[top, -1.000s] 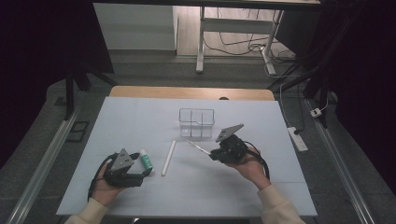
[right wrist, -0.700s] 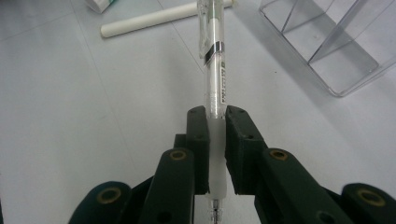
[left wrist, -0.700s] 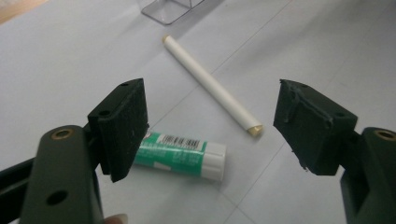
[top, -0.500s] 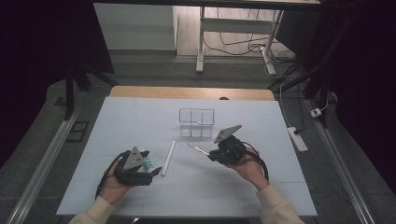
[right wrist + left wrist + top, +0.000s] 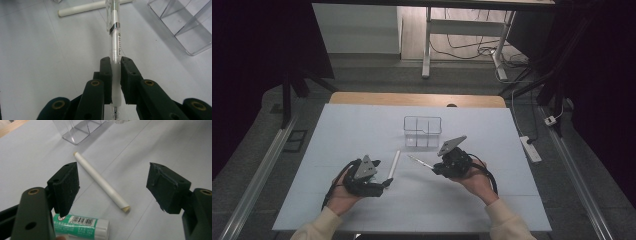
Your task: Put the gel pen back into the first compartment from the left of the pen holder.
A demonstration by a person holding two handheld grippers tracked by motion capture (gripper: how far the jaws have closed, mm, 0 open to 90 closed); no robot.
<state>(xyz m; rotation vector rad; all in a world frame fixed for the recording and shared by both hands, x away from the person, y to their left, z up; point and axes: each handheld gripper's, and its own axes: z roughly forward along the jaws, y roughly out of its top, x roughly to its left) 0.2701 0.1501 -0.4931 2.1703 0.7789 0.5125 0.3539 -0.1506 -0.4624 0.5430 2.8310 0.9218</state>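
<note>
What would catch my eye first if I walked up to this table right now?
Probably the right gripper, right of the table's middle, clamped on a clear pen. Left of it, the left gripper stands wide open over a white stick on the pale table, a green-labelled glue stick beside it. Behind sits a clear divided box.

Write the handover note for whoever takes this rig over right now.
Right gripper: shut on the clear pen, held above the table.
Left gripper: open, jaws either side of the white stick, not gripping it.
Glue stick: lying on the table under the left gripper.
Clear organiser: nothing visible inside.
Done: pen picked up.
Left, probably: pen, stick and glue stick into the organiser.
</note>
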